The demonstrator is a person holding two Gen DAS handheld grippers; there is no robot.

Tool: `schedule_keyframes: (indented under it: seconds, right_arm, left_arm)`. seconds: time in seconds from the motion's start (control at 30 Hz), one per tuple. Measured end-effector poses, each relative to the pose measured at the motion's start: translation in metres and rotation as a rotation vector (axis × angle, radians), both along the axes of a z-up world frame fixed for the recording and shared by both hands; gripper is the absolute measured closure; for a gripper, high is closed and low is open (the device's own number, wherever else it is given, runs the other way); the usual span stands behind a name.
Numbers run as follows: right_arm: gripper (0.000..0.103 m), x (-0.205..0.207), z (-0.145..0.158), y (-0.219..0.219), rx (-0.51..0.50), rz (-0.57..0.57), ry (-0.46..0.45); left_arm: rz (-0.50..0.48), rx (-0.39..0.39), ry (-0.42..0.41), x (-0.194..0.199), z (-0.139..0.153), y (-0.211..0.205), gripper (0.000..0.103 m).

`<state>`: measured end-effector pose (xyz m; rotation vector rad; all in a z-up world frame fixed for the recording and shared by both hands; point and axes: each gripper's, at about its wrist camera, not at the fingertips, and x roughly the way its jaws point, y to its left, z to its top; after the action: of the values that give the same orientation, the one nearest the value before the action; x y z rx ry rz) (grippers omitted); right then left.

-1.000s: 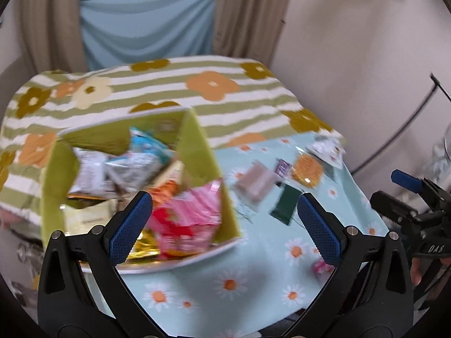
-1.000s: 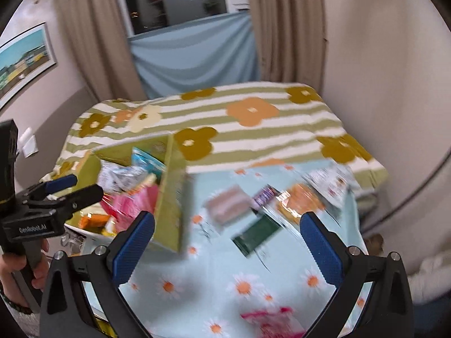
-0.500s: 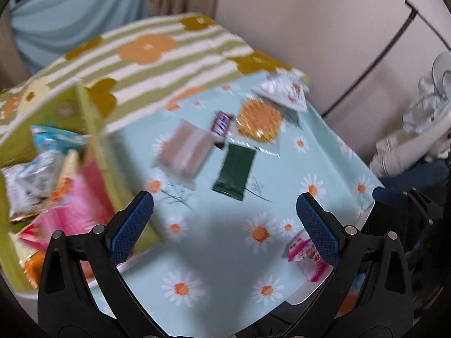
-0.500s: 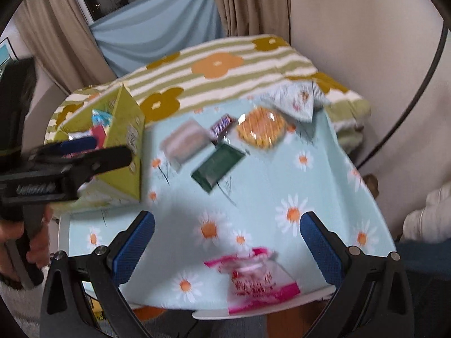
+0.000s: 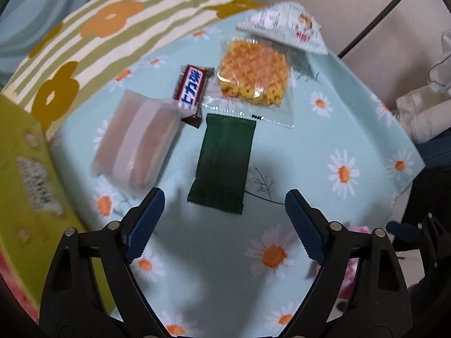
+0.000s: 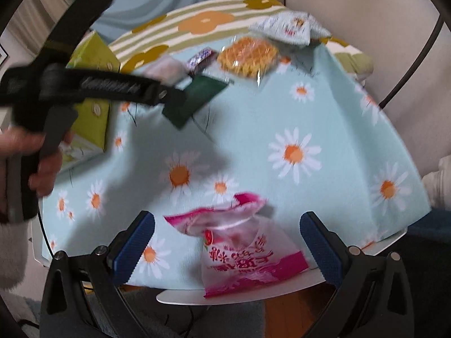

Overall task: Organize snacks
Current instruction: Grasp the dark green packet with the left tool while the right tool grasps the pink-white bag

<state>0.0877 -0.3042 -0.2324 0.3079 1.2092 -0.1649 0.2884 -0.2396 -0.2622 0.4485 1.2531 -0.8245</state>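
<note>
A dark green packet [image 5: 222, 163] lies flat on the daisy cloth [image 5: 352, 112]. My left gripper [image 5: 222, 217] hovers over its near end with jaws closing; the pads do not touch it. Beyond it lie a pale pink pack [image 5: 135, 143], a chocolate bar [image 5: 191, 90], an orange noodle snack [image 5: 253, 76] and a white packet [image 5: 282, 28]. My right gripper [image 6: 227, 236] stands open over a pink packet [image 6: 239, 248] at the table's front edge, the packet lying between its fingers untouched. The left gripper [image 6: 180, 98], held by a hand [image 6: 28, 152], also shows above the green packet [image 6: 203, 93].
A yellow-green snack box [image 5: 25, 169] stands at the left of the table, close to the left finger. A striped flower blanket [image 5: 112, 28] lies behind the table. A black stand pole [image 5: 380, 14] and white fabric [image 5: 422, 112] are at the right.
The left gripper swung right from over the box, dropped towards the green packet, and its jaws narrowed. The right gripper came down over the pink packet at the front edge.
</note>
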Motion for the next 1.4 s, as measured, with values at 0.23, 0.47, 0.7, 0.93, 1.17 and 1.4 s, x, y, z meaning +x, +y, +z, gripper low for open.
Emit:
schedule_keyframes:
  seconds: [0.23,0.47,0.7,0.93,1.17,1.4]
  right_arm:
    - [0.000,-0.003,-0.026,0.010,-0.015,0.011,0.069]
    - [0.000,-0.004,-0.034,0.009,-0.061,0.023,0.098]
    - [0.000,-0.005,-0.040,0.002,-0.071,0.028,0.110]
    - [0.000,0.001,-0.047,0.009,-0.092,0.053,0.133]
    - [0.033,0.009,-0.049,0.025,-0.108,0.091,0.127]
    - [0.048,0.014,-0.031,0.016,-0.068,0.052,0.069]
  left_arm:
    - [-0.056,0.041,0.007,0.012,-0.030,-0.022,0.032]
    - [-0.080,0.056,-0.031,0.015,-0.036,-0.032,0.044]
    - [-0.135,0.070,-0.081,0.011,-0.034,-0.033,0.062]
    - [-0.124,0.057,-0.075,0.009,-0.029,-0.031,0.062]
    - [-0.102,0.036,-0.082,0.009,-0.016,-0.025,0.062]
    - [-0.071,0.000,-0.099,0.005,0.006,-0.017,0.062]
